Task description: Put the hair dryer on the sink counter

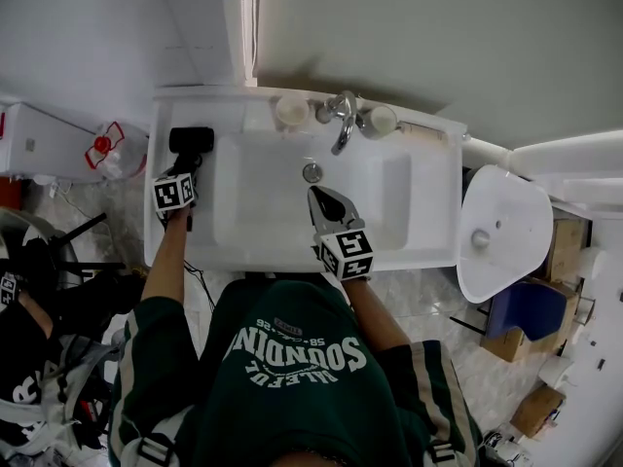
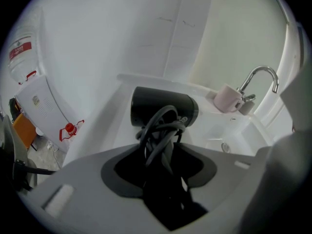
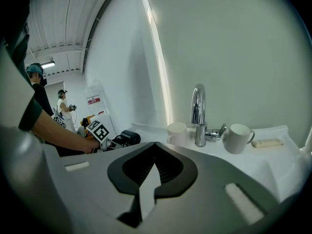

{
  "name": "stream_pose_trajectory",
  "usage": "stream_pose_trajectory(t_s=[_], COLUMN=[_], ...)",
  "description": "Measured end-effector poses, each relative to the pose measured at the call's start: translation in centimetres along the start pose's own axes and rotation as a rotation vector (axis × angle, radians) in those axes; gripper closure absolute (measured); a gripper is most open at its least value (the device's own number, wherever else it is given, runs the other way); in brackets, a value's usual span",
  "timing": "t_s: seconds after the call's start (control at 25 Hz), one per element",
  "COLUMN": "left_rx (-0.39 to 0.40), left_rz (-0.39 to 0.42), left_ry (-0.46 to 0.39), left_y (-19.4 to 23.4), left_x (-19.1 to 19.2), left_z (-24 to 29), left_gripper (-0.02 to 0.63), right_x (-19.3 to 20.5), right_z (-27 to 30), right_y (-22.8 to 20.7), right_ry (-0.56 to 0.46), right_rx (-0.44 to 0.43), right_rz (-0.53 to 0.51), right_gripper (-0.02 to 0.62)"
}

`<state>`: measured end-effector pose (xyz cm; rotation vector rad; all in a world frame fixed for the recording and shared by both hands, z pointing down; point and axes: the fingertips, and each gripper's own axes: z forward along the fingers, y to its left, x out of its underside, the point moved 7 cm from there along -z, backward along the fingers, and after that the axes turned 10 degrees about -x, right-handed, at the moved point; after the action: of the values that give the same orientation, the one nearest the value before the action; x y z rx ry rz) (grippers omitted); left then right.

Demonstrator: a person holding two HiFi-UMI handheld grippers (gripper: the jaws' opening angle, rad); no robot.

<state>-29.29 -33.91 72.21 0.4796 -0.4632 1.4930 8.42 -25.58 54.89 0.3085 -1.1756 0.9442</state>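
The black hair dryer [image 1: 192,141] is at the back left corner of the white sink counter [image 1: 428,251]; its barrel [image 2: 163,107] points sideways and its grey cord is wound round the handle. My left gripper [image 1: 185,169] is shut on that handle, which fills the gap between the jaws [image 2: 163,152]. Whether the dryer rests on the counter or hangs just above it, I cannot tell. My right gripper [image 1: 325,202] hovers over the basin with its jaws shut and nothing between them [image 3: 155,147].
A chrome faucet [image 1: 341,125] stands at the back of the basin between two white cups [image 1: 291,111] [image 1: 380,121]. A soap bar [image 3: 266,143] lies at the back right. A white toilet-like fixture [image 1: 501,232] is right of the counter, cardboard boxes [image 1: 560,251] beyond it.
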Motion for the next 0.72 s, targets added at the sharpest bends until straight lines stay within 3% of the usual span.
stream_pose_trajectory(t_s=[0.08, 0.24, 0.4, 0.56, 0.72], left_rx=[0.010, -0.030, -0.014, 0.027, 0.074], left_rz=[-0.004, 0.062, 0.049, 0.041, 0.092], left_ry=[0.010, 0.015, 0.001, -0.088, -0.220], left_y=[0.0, 0.1, 0.8, 0.8, -0.1], left_x=[0.1, 0.2, 0.2, -0.8, -3.3], left_z=[0.2, -0.1, -1.1, -3.5, -6.9], left_gripper=[0.377, 0.330, 0.295, 0.292, 0.293], right_x=[0.1, 0.0, -0.2, -0.7, -1.3], right_z=[-0.1, -0.5, -0.6, -0.4, 0.0], right_y=[-0.2, -0.4, -0.4, -0.6, -0.2], right_ry=[-0.001, -0.007, -0.023, -0.037, -0.048], right_rx=[0.006, 0.018, 0.025, 0.029, 0.030], right_rz=[0.006, 0.016, 0.019, 0.026, 0.016], right_gripper=[0.592, 0.592, 0.592, 0.592, 0.592])
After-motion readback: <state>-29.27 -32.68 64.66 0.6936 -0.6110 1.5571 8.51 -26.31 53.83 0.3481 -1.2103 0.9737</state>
